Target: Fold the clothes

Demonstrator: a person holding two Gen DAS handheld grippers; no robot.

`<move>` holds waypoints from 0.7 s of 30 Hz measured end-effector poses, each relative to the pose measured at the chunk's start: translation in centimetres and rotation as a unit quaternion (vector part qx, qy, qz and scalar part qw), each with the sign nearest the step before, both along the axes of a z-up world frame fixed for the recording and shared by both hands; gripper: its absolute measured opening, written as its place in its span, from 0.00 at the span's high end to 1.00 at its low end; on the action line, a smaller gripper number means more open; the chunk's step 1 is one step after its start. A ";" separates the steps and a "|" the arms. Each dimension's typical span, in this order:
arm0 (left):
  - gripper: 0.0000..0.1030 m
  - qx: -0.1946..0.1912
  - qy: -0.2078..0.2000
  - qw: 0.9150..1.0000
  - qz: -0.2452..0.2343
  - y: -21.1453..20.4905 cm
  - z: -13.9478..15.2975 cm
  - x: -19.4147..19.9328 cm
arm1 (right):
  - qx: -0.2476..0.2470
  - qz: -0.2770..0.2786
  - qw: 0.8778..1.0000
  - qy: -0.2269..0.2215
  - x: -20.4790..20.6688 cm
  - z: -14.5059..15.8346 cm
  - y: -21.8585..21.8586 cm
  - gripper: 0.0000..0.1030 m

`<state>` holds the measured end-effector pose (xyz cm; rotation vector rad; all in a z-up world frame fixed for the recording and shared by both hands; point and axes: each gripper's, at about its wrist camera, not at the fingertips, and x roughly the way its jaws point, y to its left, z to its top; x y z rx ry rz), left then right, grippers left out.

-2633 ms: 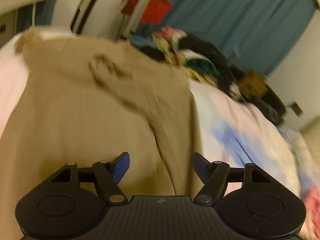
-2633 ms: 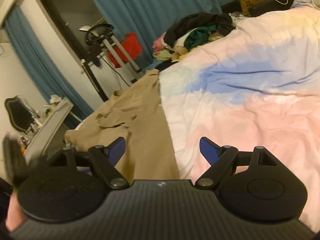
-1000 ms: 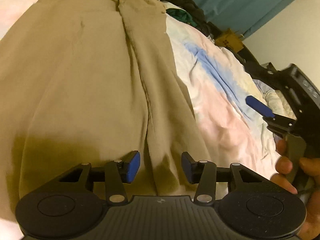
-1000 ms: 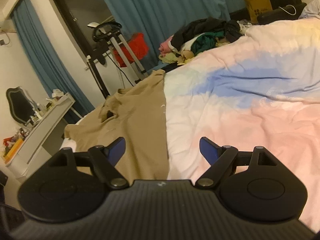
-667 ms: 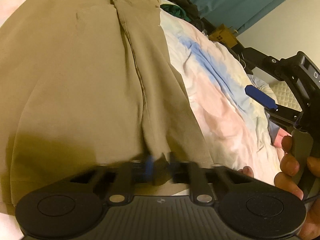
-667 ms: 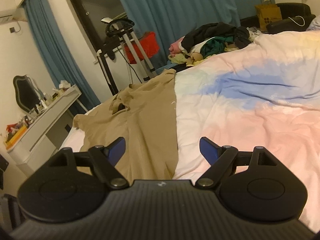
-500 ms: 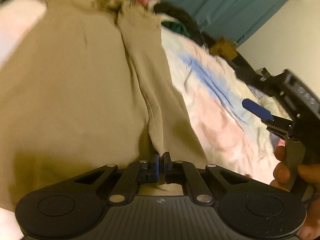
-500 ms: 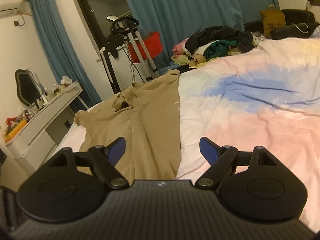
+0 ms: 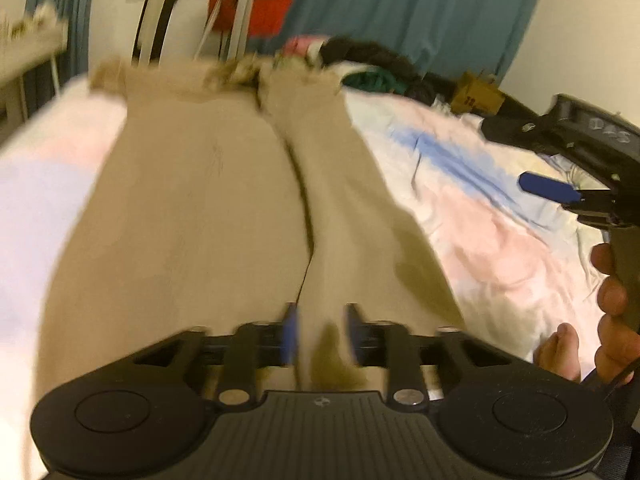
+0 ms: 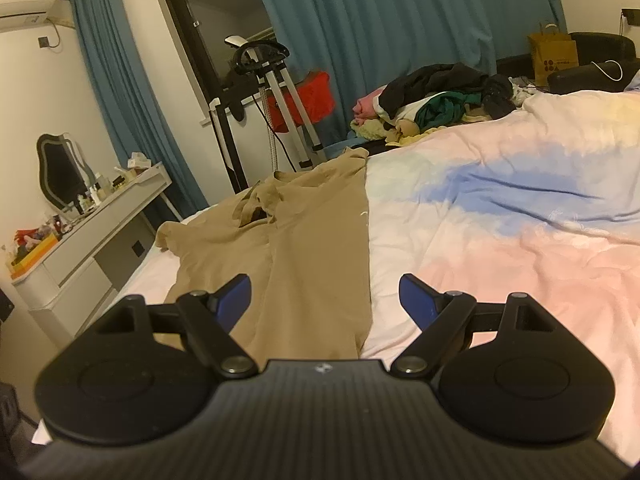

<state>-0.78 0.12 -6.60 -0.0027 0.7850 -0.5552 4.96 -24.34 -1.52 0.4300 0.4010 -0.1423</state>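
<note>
Tan shirt (image 10: 316, 248) lies flat along the left side of the bed (image 10: 520, 240), collar toward the far end. Left gripper (image 9: 318, 334) sits over its near hem, jaws opening, a raised fold of fabric between the blurred pads, which don't press it. Right gripper (image 10: 325, 298) hovers above the hem's right corner, fingers wide apart, holding nothing.

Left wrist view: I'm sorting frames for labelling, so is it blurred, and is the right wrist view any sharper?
Left wrist view: motion-smeared throughout; the left claw is streaked as its jaws open, with tan shirt cloth between them. Right wrist view: sharp, warm dim light, fisheye bending at the edges; the right claw and clothes pile read clearly.
</note>
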 end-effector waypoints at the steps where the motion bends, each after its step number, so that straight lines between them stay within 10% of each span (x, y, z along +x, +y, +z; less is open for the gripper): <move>1: 0.45 -0.006 -0.013 1.000 -0.002 0.1 0.6 -0.3 | 0.000 0.000 1.000 -0.004 -0.1 0.1 0.0 0.19; 10: 0.00 -0.013 -0.159 0.987 0.029 -0.9 7.6 -0.3 | -0.010 -0.007 0.999 -0.036 -1.2 1.2 0.0 0.20; 21: 0.00 -0.050 -0.179 0.980 0.068 0.1 12.7 4.9 | -0.026 0.004 1.000 -0.004 0.6 0.9 -0.5 0.19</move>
